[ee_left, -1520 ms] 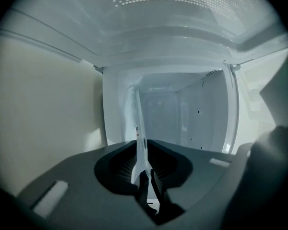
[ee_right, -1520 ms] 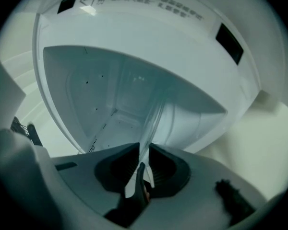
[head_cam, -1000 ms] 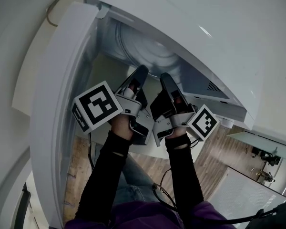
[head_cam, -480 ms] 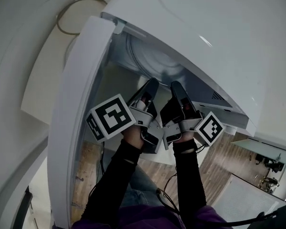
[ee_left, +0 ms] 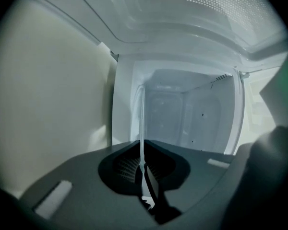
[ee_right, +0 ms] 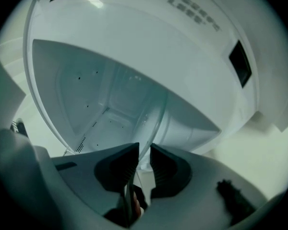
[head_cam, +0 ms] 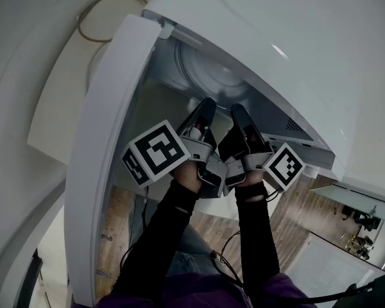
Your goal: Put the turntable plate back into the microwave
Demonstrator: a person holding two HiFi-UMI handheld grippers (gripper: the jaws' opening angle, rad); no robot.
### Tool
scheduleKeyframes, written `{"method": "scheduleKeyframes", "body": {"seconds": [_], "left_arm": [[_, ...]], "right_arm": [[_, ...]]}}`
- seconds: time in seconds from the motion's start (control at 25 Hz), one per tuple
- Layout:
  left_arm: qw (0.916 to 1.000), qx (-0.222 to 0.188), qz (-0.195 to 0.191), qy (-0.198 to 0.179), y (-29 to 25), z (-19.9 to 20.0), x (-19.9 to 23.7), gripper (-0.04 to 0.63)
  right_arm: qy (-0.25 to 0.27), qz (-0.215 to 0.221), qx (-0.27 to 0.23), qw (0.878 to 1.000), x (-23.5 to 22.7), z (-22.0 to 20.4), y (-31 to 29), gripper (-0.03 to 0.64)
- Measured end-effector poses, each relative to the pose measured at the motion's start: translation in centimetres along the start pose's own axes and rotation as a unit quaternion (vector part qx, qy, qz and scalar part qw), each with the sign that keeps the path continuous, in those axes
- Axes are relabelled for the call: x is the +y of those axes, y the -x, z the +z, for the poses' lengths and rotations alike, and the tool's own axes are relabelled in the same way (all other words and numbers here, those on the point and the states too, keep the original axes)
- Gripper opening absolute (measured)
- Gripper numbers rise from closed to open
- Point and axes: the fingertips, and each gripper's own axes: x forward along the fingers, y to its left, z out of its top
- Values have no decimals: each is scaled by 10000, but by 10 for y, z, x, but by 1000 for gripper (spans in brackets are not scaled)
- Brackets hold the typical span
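Closing left claw [ee_left: 143,146] and clenched right claw [ee_right: 144,150] grip turntable plate [head_cam: 205,76], glass barely discernible.

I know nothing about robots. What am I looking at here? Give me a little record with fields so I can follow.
Setting: white microwave, its door swung open at the left of the head view
Worker: a person with a tool in each hand
Object: clear glass turntable plate, at the microwave's opening
Left tool: jaws closing, pressed on the plate's rim
Right tool: plate's rim held between its jaws
Stage: plate gripped by both tools, not let go
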Motion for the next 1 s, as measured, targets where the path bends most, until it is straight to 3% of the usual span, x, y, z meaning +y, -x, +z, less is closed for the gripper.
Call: {"method": "scheduleKeyframes", "body": {"seconds": [0.16,0.4,0.56,0.76,1.0], "left_arm": [[9999,-46,35,-127,-1,2,0,34],[9997,-154,3,184,-4,4,5,34],[9999,-36,159,58,-9,0,8,29],[9997,-77,186,-124,-8,3,7,29],[9988,-241,359,-244,-2,-1,7,25]], "right_arm": [[16,-32,84,10000,-1,0,-1,67],[86,-82,293,9995,0,-7,2,67],[260,-17,314,9992,2,-7,4,67],[235,-20,353,9991,-1,-9,1,67],[562,-125,444,9974,-5,-7,4,57]]}}
